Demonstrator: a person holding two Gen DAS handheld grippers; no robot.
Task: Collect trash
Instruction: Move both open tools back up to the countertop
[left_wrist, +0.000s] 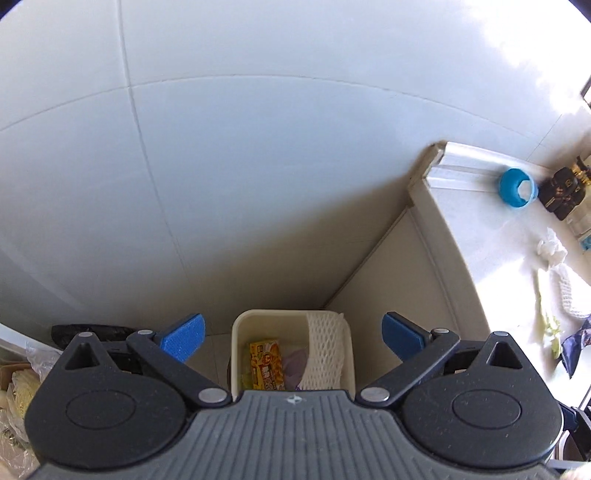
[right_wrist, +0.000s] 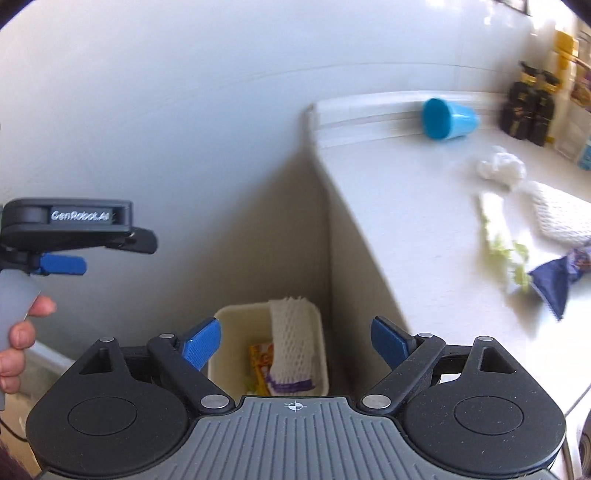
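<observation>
- Two grippers are over a cream trash bin (left_wrist: 291, 321) that stands on the floor in the corner, between the tiled wall and the side of the white counter (left_wrist: 480, 221)
- Left gripper (left_wrist: 291, 338) has its blue pads far apart and holds nothing; the bin shows between them
- Right gripper (right_wrist: 293, 345) also has its pads spread wide with nothing between them, and the bin is below it
- Inside the bin lie a white foam net (right_wrist: 293, 339), leaning against the far wall, and a yellow snack box (left_wrist: 266, 363); something purple is beside them
- On the counter, well apart from the bin, lie a crumpled white tissue (right_wrist: 500, 166), a second foam net (right_wrist: 557, 216), some green vegetable scraps (right_wrist: 506, 247) and a dark blue wrapper (right_wrist: 554, 284)
- A blue cup (right_wrist: 448, 118) lies on its side near the back edge of the counter, with dark bottles (right_wrist: 528, 107) near it
- In the right wrist view the person's hand (right_wrist: 18, 339) holds the handle of the left gripper at the left border
</observation>
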